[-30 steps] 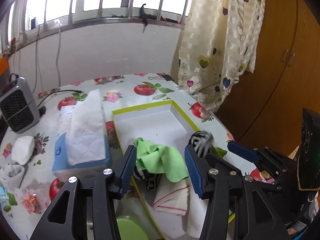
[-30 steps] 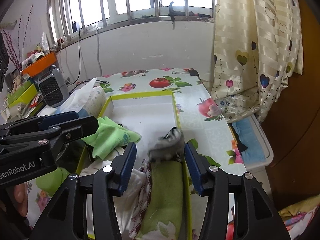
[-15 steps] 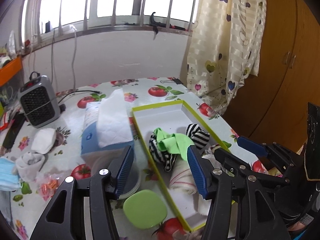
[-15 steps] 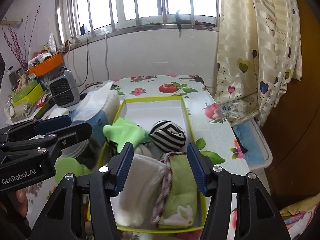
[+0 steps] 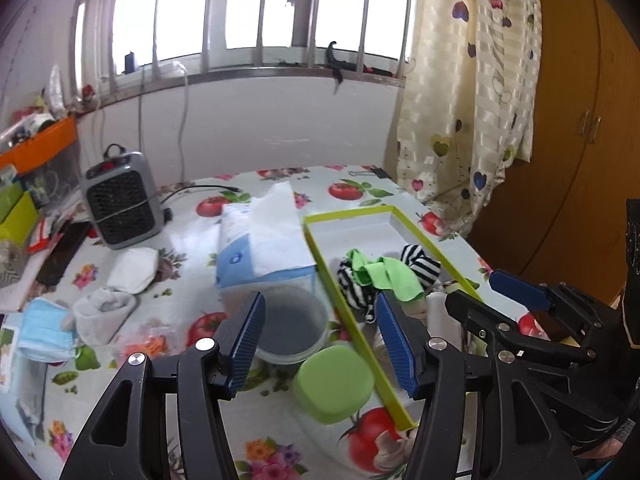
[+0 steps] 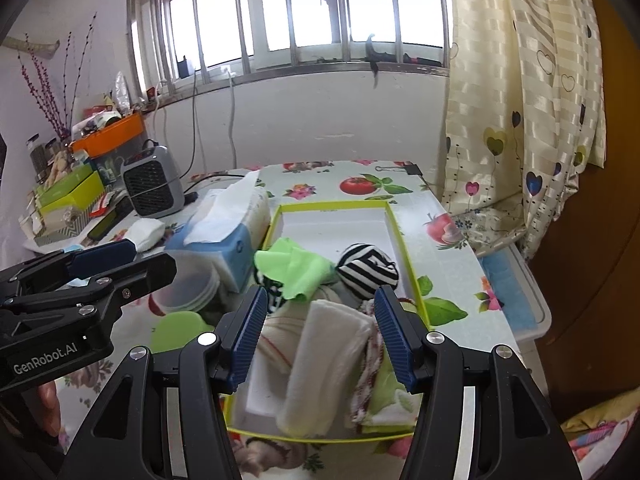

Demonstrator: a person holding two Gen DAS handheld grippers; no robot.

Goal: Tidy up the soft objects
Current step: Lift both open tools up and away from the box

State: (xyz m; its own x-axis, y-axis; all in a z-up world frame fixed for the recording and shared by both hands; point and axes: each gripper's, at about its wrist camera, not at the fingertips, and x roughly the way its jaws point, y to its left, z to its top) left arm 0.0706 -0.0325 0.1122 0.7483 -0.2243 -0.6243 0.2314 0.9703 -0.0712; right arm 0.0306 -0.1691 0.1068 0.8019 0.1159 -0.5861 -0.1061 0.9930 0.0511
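Observation:
A yellow-rimmed box [image 6: 394, 232] holds a green cloth [image 6: 296, 268], a rolled black-and-white striped sock [image 6: 368, 272], a folded white towel [image 6: 324, 356] and a green towel with red-white trim [image 6: 384, 384]. My right gripper [image 6: 320, 336] is open above the white towel, touching nothing. My left gripper [image 5: 320, 344] is open too, hanging over a clear tub and the box's left rim [image 5: 320, 248], short of the green cloth [image 5: 384, 274]. A white pad [image 5: 134, 264], a grey-white sock [image 5: 102, 312] and a blue face mask [image 5: 44, 328] lie loose at the table's left.
A blue tissue pack [image 5: 264, 248] stands left of the box, with a clear plastic tub [image 5: 292, 328] and a green lid [image 5: 334, 380] in front of it. A grey heater [image 5: 120, 200] and clutter fill the far left. A curtain [image 6: 520, 120] hangs beyond the table's right edge.
Both grippers have drawn back and slightly up from the box. The green cloth and the striped sock, earlier between the fingers, now lie in the box.

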